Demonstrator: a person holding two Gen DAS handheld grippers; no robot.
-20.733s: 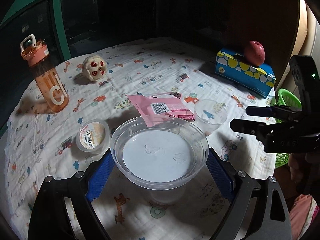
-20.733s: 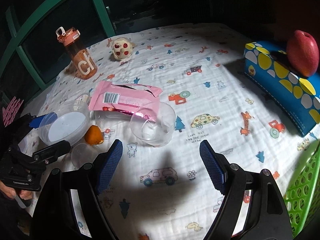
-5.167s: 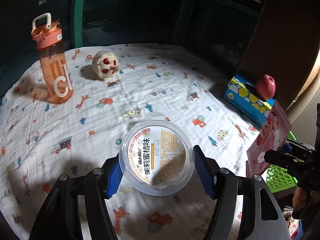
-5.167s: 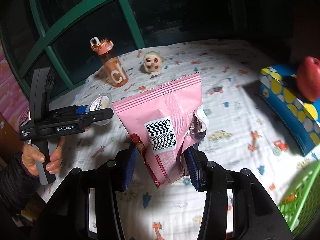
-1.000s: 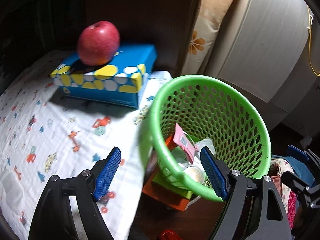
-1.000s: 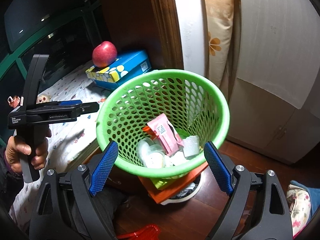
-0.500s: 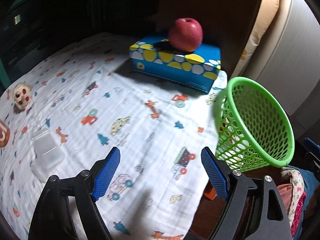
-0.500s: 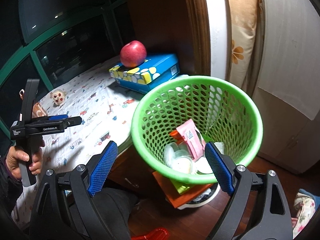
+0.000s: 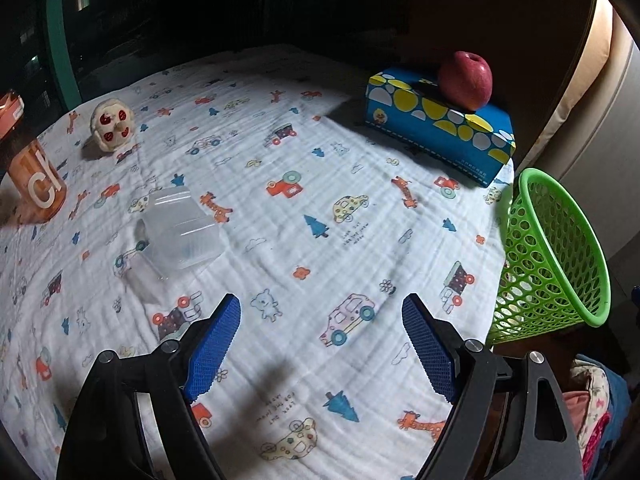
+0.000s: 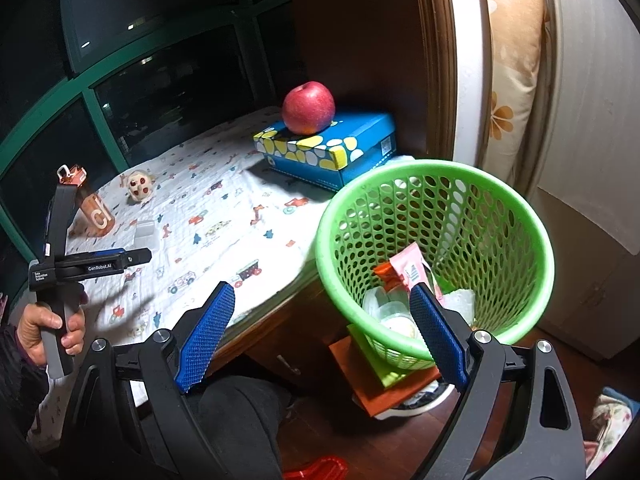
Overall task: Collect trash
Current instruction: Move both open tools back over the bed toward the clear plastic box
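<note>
now the step in hand looks like fetching the last piece of trash: a clear plastic container point(image 9: 180, 232) lying tipped on its side on the table point(image 9: 360, 248), well left of and beyond the left gripper point(image 9: 320, 344), whose jaws stand spread wide with nothing between them. the right gripper point(image 10: 320, 332) hangs near the green basket point(image 10: 520, 216) beside the table edge, its jaws also spread and empty, while a pink wrapper point(image 10: 412, 268) and pale cups already sit inside. to do this well, i would judge the left gripper should swing toward the container and square up so the pads take its two flatter side walls, not a corner, since thin clear plastic likely flexes and can squirt out. a loose clear piece, perhaps a lid, seems to lie just beside it on the near side; it is hard to tell, so check for it before closing. close gently, only enough to lift. steer clear of the orange bottle point(image 9: 28, 168) and the small skull-like toy point(image 9: 112, 128) further back, and of the apple point(image 9: 464, 80) on the blue tissue box point(image 9: 436, 136), which do not look like trash. the cloth may bunch if the fingertips drag.
</note>
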